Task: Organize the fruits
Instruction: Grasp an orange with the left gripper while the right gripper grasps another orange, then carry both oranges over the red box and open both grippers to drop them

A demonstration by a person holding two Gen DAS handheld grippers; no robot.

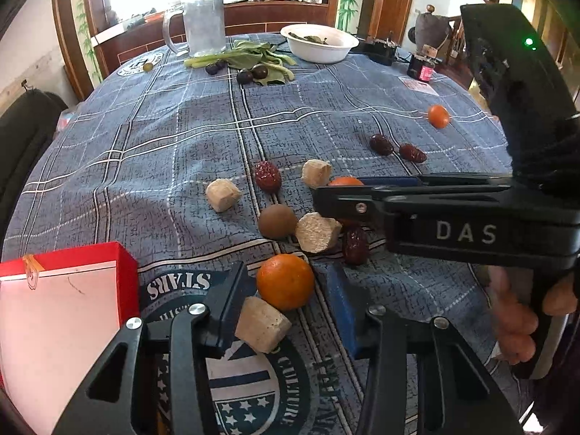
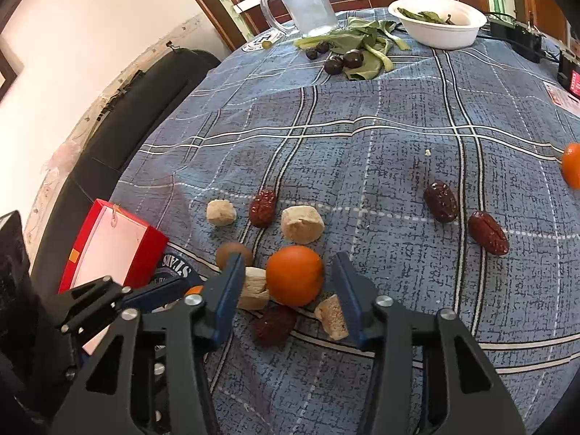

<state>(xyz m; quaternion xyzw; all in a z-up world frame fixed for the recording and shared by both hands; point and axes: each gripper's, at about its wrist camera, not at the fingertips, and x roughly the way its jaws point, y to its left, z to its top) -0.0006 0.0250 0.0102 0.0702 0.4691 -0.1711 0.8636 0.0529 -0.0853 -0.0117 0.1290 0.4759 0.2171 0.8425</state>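
Closing in on two oranges at once, and the red box (image 1: 72,282) is the landmark to steer by. Just beside the box, the near orange (image 1: 285,281) sits between the fingers of the left gripper (image 1: 286,301), slightly towards the far finger; the jaws are part spread and I see no pad pressing on the fruit yet. A pale cut chunk (image 1: 262,324) lies against the box-side finger, touching the orange, so it could get caught in the squeeze.

Farther from the box, the second orange (image 2: 294,275) lies between the fingers of the right gripper (image 2: 288,286), at their tips and nearer the box-side finger. Those jaws are also half spread, not touching. Both fruits are round, so there's no long axis to line up; each hand already has its own orange dead ahead.

Around them: red dates such as the one under the right gripper (image 2: 272,324), a brown round fruit (image 2: 232,253), more pale chunks. The box, lid-less, looks bare inside as far as I can see. Well beyond it, the white bowl (image 2: 440,34) holds only green leaves, and the clear jug (image 2: 308,0) seems unfilled. A third orange (image 2: 572,170) waits far from the box.
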